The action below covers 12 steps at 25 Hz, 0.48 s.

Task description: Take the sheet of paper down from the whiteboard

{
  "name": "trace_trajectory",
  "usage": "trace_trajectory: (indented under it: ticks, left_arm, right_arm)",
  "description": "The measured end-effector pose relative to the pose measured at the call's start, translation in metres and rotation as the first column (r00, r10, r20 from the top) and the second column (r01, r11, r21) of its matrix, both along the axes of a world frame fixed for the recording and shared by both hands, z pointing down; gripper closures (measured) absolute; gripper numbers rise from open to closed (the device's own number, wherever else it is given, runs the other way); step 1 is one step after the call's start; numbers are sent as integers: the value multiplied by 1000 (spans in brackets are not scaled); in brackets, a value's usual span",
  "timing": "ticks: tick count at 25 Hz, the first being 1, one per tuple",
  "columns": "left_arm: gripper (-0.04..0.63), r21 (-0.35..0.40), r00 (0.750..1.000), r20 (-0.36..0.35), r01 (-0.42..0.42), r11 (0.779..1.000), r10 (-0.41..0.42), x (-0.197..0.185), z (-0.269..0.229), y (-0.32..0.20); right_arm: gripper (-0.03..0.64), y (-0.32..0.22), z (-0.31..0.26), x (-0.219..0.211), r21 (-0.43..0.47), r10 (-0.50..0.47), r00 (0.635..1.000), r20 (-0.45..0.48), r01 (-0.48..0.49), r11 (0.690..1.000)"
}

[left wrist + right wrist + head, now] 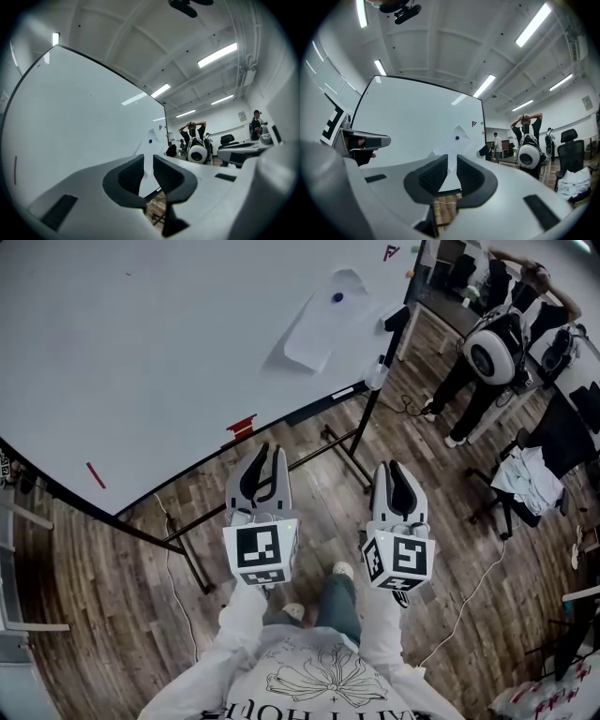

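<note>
Two grippers, both empty: the left gripper (265, 456) and the right gripper (392, 470) each keep their fingers a narrow slit apart, with nothing between them. The sheet of paper (323, 324) hangs on the whiteboard (141, 352), well ahead of both pairs of fingers and off to their right, pinned near its top by a blue magnet (337, 297). This looks like the approach step, with nothing grasped yet. Next the fingers must reach the sheet and spread wider; one pair could free the magnet while the other pinches a loose edge. A small red mark (391, 252) beyond the sheet is too small to read, and the shirt print (314, 681) behind the fingers is cut off.
</note>
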State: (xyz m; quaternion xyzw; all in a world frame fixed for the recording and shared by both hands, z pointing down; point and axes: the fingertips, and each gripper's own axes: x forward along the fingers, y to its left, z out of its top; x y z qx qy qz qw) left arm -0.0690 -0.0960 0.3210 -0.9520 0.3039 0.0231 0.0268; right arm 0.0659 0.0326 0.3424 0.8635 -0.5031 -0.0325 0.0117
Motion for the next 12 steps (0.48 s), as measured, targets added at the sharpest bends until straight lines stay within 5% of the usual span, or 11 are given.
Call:
trace_trajectory:
  ticks: [12]
  left_arm:
    - [499,-3,984,14,179,984,-179,126,3,-49]
  right_arm:
    - [554,-74,-4,147,-8,-187,982,-10,187,982]
